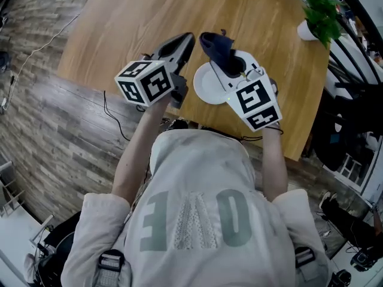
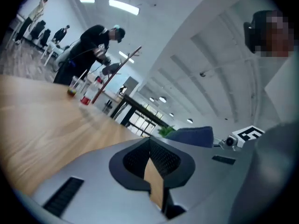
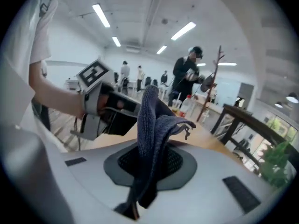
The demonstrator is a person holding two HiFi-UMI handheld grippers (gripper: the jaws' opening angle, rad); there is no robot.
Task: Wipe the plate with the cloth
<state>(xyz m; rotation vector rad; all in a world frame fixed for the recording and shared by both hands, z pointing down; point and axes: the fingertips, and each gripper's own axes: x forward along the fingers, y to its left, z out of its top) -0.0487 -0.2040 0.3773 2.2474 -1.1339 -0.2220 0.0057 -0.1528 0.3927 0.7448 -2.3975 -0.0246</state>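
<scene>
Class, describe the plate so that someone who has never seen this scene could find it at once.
Start at the wooden table. Near its edge closest to the person, partly hidden under the right gripper holding a dark blue cloth, lies the plate. It is the only flat, round, white thing.

Long ceiling strips light the white hall brightly and evenly, close to glare on the ceiling in both gripper views, while the head view is dimmer and a little soft, with warm light on the wooden desk and dark corners. Both gripper views bend strongly toward their edges and fade into a black round border. The left gripper view is smeared by blur, worst on the grey shell around the left claw.
</scene>
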